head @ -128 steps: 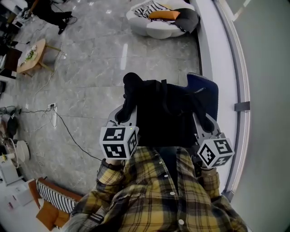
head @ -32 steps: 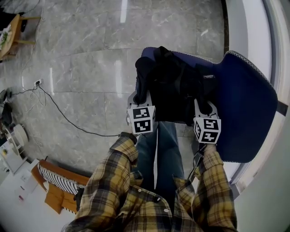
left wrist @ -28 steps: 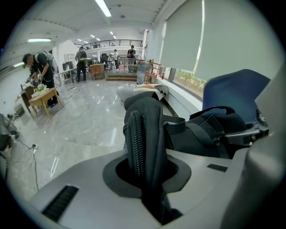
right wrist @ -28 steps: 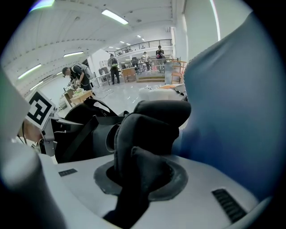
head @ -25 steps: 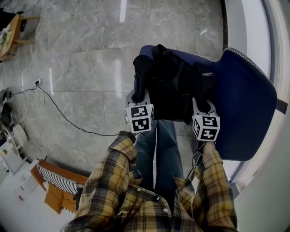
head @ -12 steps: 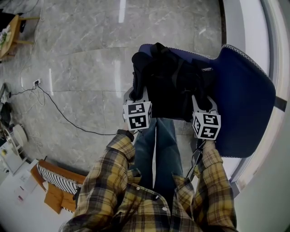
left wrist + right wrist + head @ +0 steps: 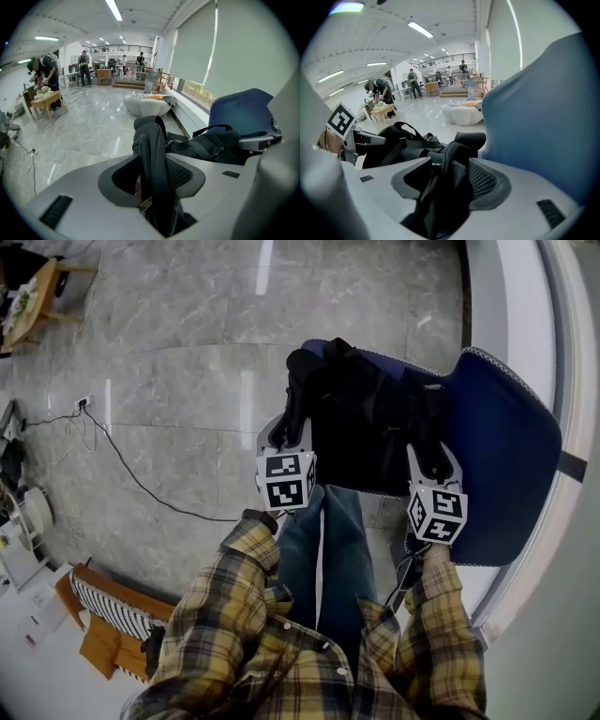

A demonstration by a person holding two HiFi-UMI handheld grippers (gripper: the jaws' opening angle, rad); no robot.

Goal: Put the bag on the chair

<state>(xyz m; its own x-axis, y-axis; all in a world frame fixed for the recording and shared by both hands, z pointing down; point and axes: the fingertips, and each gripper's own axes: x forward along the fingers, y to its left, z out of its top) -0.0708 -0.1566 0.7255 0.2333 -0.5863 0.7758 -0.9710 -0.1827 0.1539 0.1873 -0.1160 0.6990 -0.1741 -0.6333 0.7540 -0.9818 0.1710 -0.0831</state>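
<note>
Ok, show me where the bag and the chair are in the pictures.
bag (image 7: 361,442), head view, middle of its black body.
chair (image 7: 502,456), head view, on the blue backrest.

Black backpack (image 7: 361,427), carried aloft seconds ago, now lies on the blue chair (image 7: 497,474); left hand-held gripper (image 7: 292,429) and right hand-held gripper (image 7: 431,458) have just opened their jaws, straps loose between them

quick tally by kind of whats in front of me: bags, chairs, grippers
bag: 1
chair: 1
grippers: 2 (left gripper, right gripper; fingers of both have just opened, with a strap of the bag between each pair)
total: 4
</note>
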